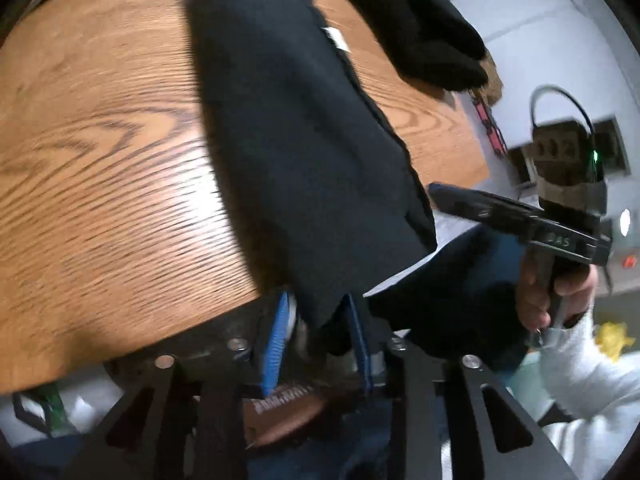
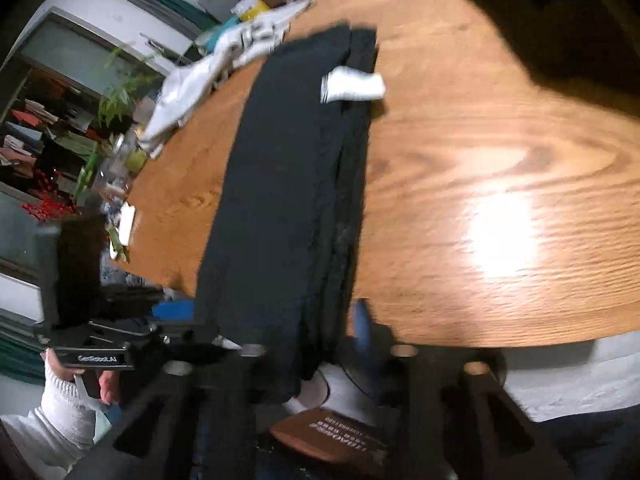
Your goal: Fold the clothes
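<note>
Both tools, left tool (image 1: 316, 344) and right tool (image 2: 304, 344), stand part-open around the black garment's (image 1: 296, 128) near hem, so it could slide off the table (image 1: 104, 128) edge and unfold.

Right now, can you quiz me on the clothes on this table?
1. True or false: the black garment lies on a wooden table.
2. What colour is the tag on the garment? A white, B red, C green.
3. Fill in: the person's sleeve is ____.

Key: 1 true; 2 A; 3 white.
</note>
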`<state>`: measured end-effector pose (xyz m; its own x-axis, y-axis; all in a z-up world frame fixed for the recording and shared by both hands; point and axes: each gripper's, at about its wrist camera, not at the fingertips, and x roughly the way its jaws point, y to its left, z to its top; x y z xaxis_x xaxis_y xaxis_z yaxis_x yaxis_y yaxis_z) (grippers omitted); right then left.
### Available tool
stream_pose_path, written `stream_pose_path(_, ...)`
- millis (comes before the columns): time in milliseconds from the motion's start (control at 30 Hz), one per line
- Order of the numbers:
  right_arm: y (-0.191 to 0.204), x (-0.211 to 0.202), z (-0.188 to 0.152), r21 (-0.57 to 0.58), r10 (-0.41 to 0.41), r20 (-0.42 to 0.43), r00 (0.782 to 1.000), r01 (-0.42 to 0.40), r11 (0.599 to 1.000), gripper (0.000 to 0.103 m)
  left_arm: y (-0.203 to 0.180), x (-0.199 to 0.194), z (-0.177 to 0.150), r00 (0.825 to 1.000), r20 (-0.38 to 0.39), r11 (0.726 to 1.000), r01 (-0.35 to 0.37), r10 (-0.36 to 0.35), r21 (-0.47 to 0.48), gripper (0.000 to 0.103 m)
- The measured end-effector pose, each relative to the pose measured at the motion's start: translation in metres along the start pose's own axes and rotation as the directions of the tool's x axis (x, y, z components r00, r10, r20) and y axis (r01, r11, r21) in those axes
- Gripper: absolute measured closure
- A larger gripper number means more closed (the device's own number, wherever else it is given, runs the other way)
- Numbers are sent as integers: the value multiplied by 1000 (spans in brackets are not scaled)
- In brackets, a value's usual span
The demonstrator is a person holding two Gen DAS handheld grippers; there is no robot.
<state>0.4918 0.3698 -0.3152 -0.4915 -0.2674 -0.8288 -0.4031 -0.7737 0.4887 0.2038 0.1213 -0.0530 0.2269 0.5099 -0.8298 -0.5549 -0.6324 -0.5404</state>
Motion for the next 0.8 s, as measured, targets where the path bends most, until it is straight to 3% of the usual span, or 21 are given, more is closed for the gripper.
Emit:
stream_pose_path(67, -5, -7, 12, 4, -3, 21, 1000, 3, 1000, 38, 12, -14, 5, 999, 33, 997, -40, 42, -64, 28)
stream_pose_path(167, -7, 1, 37, 19, 7, 20, 1000, -7, 1000, 35, 27, -28, 18, 989, 120, 983, -59, 81, -171, 25)
stream_pose_path(233, -2, 19, 48, 29, 16, -14, 1000, -16, 999, 40, 33, -27, 32, 988, 129, 974, -50, 80, -223, 25)
stream_pose_path(300, -1, 35, 50, 34, 48, -61, 997, -46, 998, 47, 27, -20, 49, 989, 111, 970, -73, 101, -230, 25)
stream_pose_path(400, -5, 50, 45, 38, 122, -120, 985, -118, 992, 41, 20, -14, 70, 986, 81, 974, -130, 147, -187, 25)
stream_pose_path(433, -6, 55, 44, 33, 130, -133, 983, -126, 991, 57, 18, -12, 77, 984, 71, 974, -149, 163, -172, 25)
stream_pose_path(467, -7, 55, 44, 30, 120, -135, 984, -117, 993, 80, 15, -10, 84, 982, 62, 973, -167, 179, -156, 25)
stream_pose_path(533, -8, 51, 44, 24, 84, -127, 988, -82, 996, 85, 17, -2, 102, 978, 53, 971, -192, 201, -139, 25)
stream_pose_path(567, -8, 47, 44, 16, 55, -121, 991, -53, 998, 82, 19, 2, 112, 976, 52, 970, -202, 210, -134, 25)
stream_pose_path(667, -5, 34, 46, -6, -42, -89, 995, 42, 999, 47, 30, 8, 124, 980, 54, 972, -181, 190, -148, 25)
stream_pose_path(800, 3, 21, 77, -28, -111, -4, 994, 111, 993, 36, 32, 7, 122, 983, 68, 976, -159, 170, -148, 24)
